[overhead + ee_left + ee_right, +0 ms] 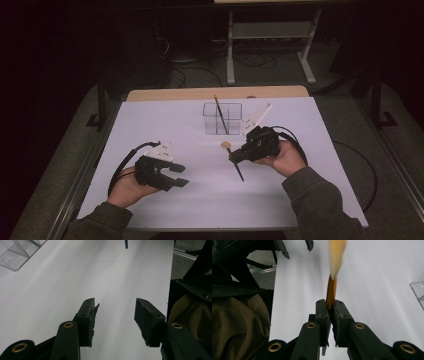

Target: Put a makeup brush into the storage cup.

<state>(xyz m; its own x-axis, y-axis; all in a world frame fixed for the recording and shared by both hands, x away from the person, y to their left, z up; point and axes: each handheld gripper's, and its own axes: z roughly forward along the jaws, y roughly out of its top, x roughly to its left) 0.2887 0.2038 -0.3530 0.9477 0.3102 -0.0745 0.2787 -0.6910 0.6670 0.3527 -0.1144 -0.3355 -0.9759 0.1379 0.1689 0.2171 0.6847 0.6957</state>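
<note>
Holding brush mid-shaft, right tool clamped, bristles up, above desk. Left tool half open, empty. Next: tilt brush upright, drop into clear holder beside 1 already in.

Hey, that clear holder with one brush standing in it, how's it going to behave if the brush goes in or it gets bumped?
The clear holder looks thin-walled and probably light, so a nudge may slide it on the smooth white sheet. The brush inside leans on its rim, which might tip it slightly. The held brush in the right tongs looks stiff with a soft tip.
</note>
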